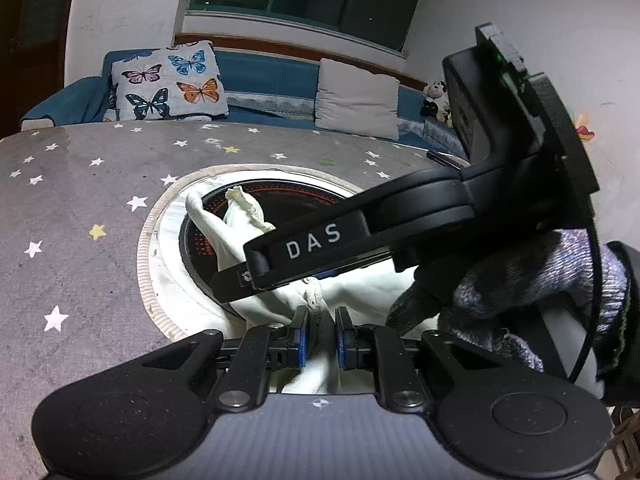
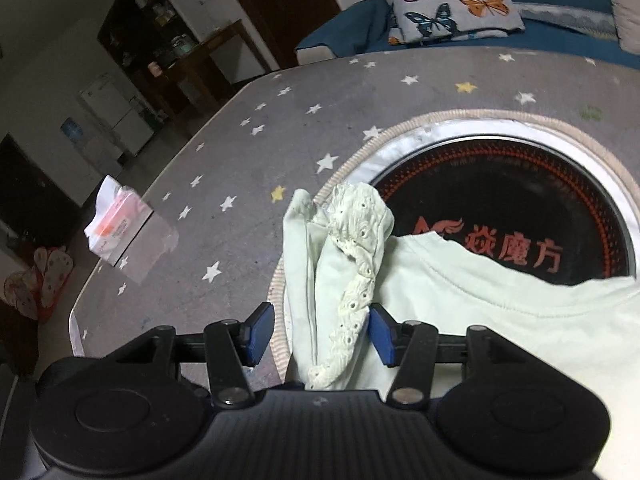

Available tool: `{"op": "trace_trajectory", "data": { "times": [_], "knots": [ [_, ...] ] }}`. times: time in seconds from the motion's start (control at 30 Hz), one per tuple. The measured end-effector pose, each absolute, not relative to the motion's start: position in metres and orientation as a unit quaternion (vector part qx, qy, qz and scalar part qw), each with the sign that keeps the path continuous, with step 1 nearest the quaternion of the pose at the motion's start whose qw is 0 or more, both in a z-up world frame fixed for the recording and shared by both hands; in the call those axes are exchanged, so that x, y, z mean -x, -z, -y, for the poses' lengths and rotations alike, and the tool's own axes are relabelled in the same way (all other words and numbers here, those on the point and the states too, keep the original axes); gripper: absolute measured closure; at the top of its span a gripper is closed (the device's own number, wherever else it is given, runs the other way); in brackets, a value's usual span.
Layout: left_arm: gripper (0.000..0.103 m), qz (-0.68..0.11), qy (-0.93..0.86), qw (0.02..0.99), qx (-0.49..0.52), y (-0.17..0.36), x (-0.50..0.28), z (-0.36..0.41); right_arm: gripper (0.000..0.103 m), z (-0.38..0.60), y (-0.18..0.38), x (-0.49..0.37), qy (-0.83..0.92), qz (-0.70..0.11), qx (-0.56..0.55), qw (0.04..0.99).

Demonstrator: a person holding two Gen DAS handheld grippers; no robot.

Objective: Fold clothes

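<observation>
1. Pale green garment (image 2: pixel 460 300) lies across the round cooktop (image 2: pixel 520 184) set in the starred table (image 2: pixel 224 160).
2. Your left gripper (image 1: pixel 322 338) pinches its lace edge.
3. Your right gripper (image 2: pixel 320 330) straddles the bunched sleeve (image 2: pixel 344 240), pads apart.
4. Next, likely close right and spread the fabric flat.

Pale lace-trimmed garment (image 2: pixel 460 300), bunched, on table.

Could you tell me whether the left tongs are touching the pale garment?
Touching: the left wrist view shows the left tongs pinched shut on a bunched fold of the garment.
</observation>
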State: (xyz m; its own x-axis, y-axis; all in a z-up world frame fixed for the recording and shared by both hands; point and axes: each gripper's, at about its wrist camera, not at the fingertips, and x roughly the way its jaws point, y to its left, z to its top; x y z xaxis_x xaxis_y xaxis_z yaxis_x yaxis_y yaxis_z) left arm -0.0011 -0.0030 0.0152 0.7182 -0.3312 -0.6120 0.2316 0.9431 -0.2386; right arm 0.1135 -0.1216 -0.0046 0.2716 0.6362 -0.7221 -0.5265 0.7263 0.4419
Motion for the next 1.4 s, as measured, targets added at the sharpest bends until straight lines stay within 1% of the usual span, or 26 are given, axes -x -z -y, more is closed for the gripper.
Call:
{"op": "trace_trajectory", "data": {
  "times": [0.07,0.1,0.13,0.17,0.2,0.27,0.3,0.33,0.37,0.43,0.47,0.53,0.7,0.77,0.83,1.0,1.23,1.4],
  "knots": [
    [0.086,-0.342,0.156,0.924,0.072,-0.016,0.002,0.004,0.068,0.124,0.007,-0.114,-0.364,-0.477,-0.071,0.797],
    [0.085,-0.34,0.16,0.924,0.071,-0.017,0.003,0.005,0.082,0.126,0.007,-0.114,-0.362,-0.475,-0.075,0.798],
    [0.082,-0.337,0.165,0.924,0.068,-0.018,0.004,0.005,0.085,0.129,0.008,-0.114,-0.359,-0.472,-0.08,0.801],
    [0.076,-0.334,0.171,0.925,0.066,-0.02,0.006,0.006,0.086,0.133,0.008,-0.114,-0.357,-0.47,-0.088,0.803],
    [0.072,-0.33,0.178,0.925,0.064,-0.021,0.008,0.007,0.087,0.136,0.008,-0.114,-0.355,-0.467,-0.097,0.804],
    [0.061,-0.322,0.197,0.924,0.061,-0.025,0.014,0.009,0.088,0.144,0.007,-0.111,-0.351,-0.461,-0.107,0.808],
    [0.057,-0.315,0.205,0.925,0.055,-0.027,0.018,0.01,0.088,0.148,0.005,-0.11,-0.349,-0.457,-0.11,0.811],
    [0.05,-0.309,0.211,0.926,0.05,-0.029,0.021,0.012,0.089,0.155,0.004,-0.108,-0.347,-0.452,-0.116,0.814],
    [0.045,-0.301,0.219,0.927,0.044,-0.031,0.025,0.015,0.089,0.162,0.002,-0.105,-0.344,-0.448,-0.124,0.816],
    [0.041,-0.287,0.233,0.929,0.034,-0.035,0.032,0.02,0.089,0.177,0.0,-0.101,-0.337,-0.441,-0.136,0.821],
    [0.035,-0.281,0.239,0.929,0.028,-0.037,0.034,0.023,0.089,0.186,-0.001,-0.098,-0.331,-0.438,-0.143,0.824],
    [0.028,-0.275,0.243,0.93,0.019,-0.038,0.038,0.028,0.089,0.206,-0.002,-0.092,-0.32,-0.432,-0.154,0.829],
    [0.026,-0.282,0.246,0.927,0.007,-0.036,0.039,0.042,0.089,0.258,-0.007,-0.083,-0.283,-0.426,-0.161,0.844],
    [0.022,-0.289,0.246,0.925,0.005,-0.035,0.037,0.048,0.09,0.281,-0.009,-0.081,-0.265,-0.425,-0.161,0.851],
    [0.021,-0.295,0.248,0.923,0.004,-0.033,0.036,0.054,0.09,0.301,-0.009,-0.081,-0.245,-0.425,-0.161,0.856],
    [0.021,-0.31,0.252,0.917,-0.006,-0.026,0.027,0.069,0.09,0.346,-0.005,-0.082,-0.205,-0.427,-0.173,0.863],
    [0.021,-0.321,0.252,0.913,-0.019,-0.021,0.012,0.081,0.09,0.367,-0.005,-0.073,-0.193,-0.413,-0.188,0.87],
    [0.021,-0.334,0.249,0.909,-0.027,-0.014,0.005,0.086,0.09,0.381,-0.023,-0.058,-0.2,-0.378,-0.198,0.882]
  ]
}}
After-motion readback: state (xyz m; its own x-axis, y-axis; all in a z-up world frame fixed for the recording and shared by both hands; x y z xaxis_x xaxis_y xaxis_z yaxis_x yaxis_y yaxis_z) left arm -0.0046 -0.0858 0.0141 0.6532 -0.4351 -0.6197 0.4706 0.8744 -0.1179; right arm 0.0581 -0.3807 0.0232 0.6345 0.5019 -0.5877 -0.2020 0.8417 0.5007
